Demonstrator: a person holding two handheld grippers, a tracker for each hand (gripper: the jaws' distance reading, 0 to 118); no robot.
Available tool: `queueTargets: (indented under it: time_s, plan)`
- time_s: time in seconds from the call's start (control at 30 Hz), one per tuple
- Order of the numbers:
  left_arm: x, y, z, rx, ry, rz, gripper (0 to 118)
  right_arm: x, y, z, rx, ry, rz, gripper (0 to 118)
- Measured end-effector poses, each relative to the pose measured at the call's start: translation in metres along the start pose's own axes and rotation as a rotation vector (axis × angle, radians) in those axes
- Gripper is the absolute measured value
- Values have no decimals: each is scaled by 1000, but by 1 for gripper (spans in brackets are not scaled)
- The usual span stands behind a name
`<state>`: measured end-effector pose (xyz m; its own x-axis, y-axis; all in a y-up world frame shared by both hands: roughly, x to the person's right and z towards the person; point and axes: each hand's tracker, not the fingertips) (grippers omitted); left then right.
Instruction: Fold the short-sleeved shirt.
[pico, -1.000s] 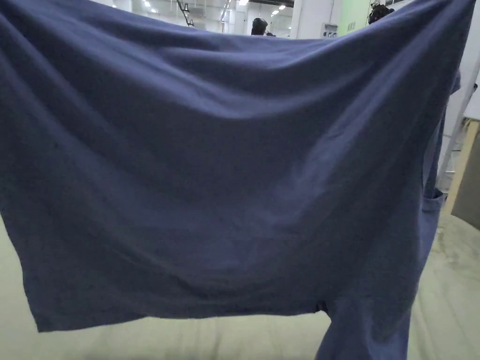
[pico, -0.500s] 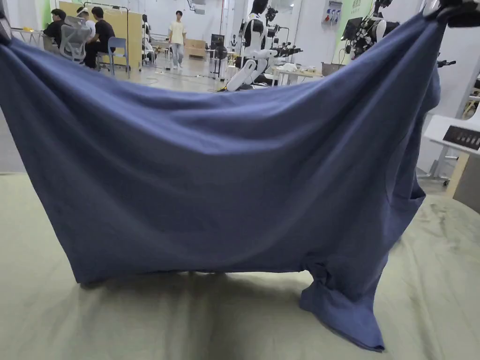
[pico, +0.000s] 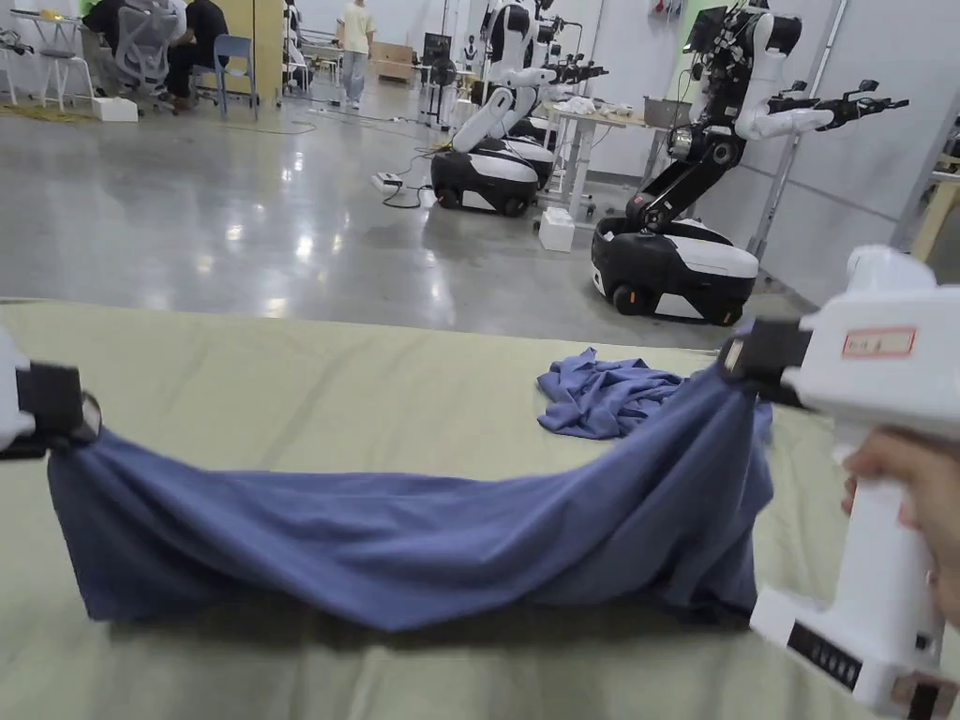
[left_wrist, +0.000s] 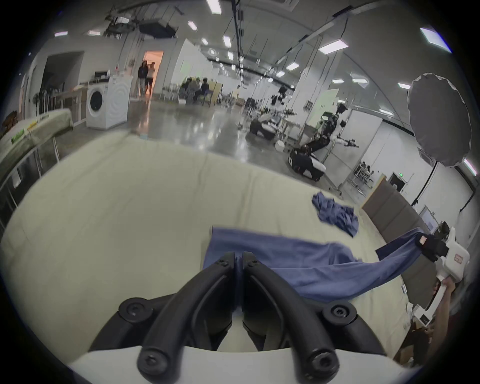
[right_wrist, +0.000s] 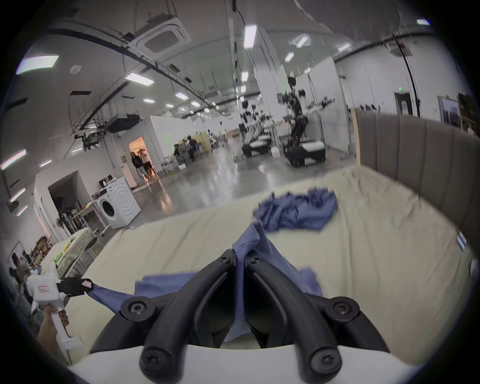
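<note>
A blue shirt (pico: 403, 544) sags low over the bed (pico: 281, 394), stretched between left gripper (left_wrist: 238, 257) and right gripper (right_wrist: 241, 257), jaws of both pinching its corners; no fold looks made yet.

Both tongs sit low and wide apart — the left tongs (left_wrist: 238, 256) clamped tight on blue cloth, the right tongs (right_wrist: 241, 256) likewise pinching a fold; a hand (pico: 923, 511) grips the right handle.
</note>
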<state>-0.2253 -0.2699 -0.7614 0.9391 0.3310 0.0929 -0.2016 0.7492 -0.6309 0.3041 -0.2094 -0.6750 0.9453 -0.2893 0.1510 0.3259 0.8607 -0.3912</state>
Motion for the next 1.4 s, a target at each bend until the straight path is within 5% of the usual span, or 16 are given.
queueTargets:
  time_s: [0.1, 0.27, 0.43, 0.83, 1.07, 1.4]
  plan:
    - [-15, -41, 9, -56, -6, 52, 6, 10, -45, 14, -73, -17, 0, 7]
    - [-31, -93, 46, -122, 95, -50, 6, 34, -100, 49, -185, -51, 23, 7]
    - [-50, -128, 87, -122, 55, 53, 6, 50, -128, 98, -207, -64, 49, 7]
    - [-60, -198, 213, -87, 4, 53, 6, 72, -187, 224, -194, -130, 80, 7]
    - [-63, -266, 254, -166, 2, 77, 6, 106, -245, 254, -238, -188, -90, 7]
    - [-77, -300, 296, -158, 2, 174, 6, 120, -261, 307, -215, -233, -134, 7]
